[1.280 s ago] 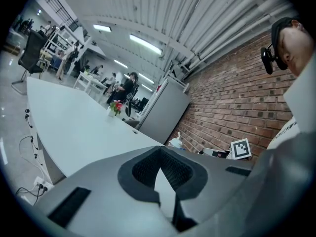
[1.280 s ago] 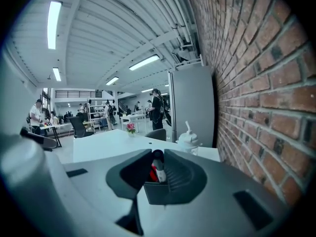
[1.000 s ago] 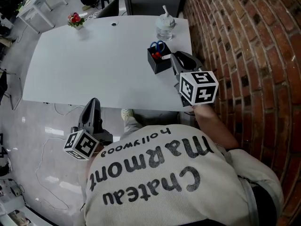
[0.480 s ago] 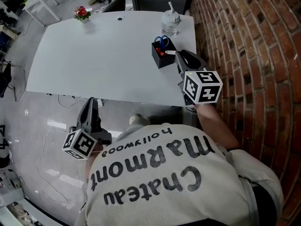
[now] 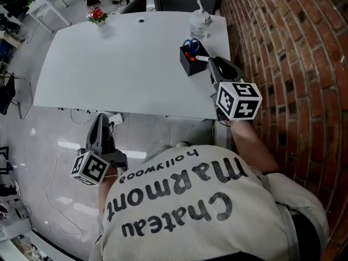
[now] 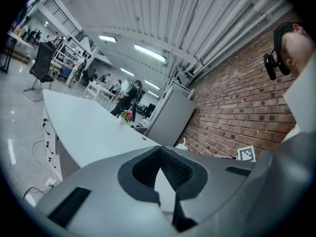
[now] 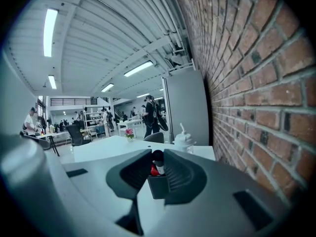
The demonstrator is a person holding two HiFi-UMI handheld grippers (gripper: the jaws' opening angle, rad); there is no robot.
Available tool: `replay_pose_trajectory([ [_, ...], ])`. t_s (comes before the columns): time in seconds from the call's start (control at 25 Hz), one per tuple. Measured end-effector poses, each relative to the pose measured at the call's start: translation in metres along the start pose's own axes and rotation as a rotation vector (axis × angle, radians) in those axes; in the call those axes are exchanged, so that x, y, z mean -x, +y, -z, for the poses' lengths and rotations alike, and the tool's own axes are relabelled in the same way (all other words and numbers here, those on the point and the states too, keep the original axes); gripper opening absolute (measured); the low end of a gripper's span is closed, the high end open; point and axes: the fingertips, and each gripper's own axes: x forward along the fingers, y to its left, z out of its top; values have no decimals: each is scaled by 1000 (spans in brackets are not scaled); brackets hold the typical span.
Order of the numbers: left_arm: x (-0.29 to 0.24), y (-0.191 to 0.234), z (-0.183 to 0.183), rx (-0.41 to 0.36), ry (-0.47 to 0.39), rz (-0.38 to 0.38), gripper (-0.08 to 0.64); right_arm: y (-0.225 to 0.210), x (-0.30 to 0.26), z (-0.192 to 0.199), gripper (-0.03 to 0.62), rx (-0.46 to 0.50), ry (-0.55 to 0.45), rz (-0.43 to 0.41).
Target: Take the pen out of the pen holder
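A black pen holder (image 5: 190,66) stands near the right edge of the white table (image 5: 119,64). It holds blue-handled scissors (image 5: 190,44), something red and a white pen (image 5: 202,58) that leans out to the right. My right gripper (image 5: 213,62) is level with the holder's rim, its jaws narrowly apart and shut on that pen. In the right gripper view the pen's black top (image 7: 157,157) fills the gap between the pads, with the holder (image 7: 158,187) just beyond. My left gripper (image 5: 102,118) hangs below the table's front edge, shut and holding nothing.
A clear lidded cup with a straw (image 5: 199,22) stands behind the holder. A small flower pot (image 5: 97,15) sits at the table's far left. A brick wall (image 5: 283,48) runs close along the right. Cables and a power strip (image 5: 114,117) lie under the front edge.
The head view has shifted, so the table sits higher in the picture. My left gripper has drifted slightly back from the table's front edge. The right gripper has stayed at the pen holder.
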Motion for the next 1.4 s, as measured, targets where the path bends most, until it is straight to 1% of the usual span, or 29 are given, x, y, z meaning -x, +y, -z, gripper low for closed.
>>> replay_pose_trajectory([
  [0.2,7,13,-3,11,23,16,2,6,5,-1,80,-10,-2,49],
  [0.44,12,21,-18,1,45,54,2,13,23,-12,77,-42,-31,111],
  [0.68,18,28,-24,3,61,91,2,32,37,-3,77,-35,3,131],
  [0.92,27,32,-21,10,90,129,2,57,51,17,77,-27,53,130],
  [1.08,32,32,-11,1,120,162,2,76,60,33,77,-21,84,125],
  [1.2,38,33,-2,-14,140,175,2,95,65,45,77,-12,104,103],
  [1.4,44,31,3,-29,137,184,2,123,69,58,77,-13,113,61],
])
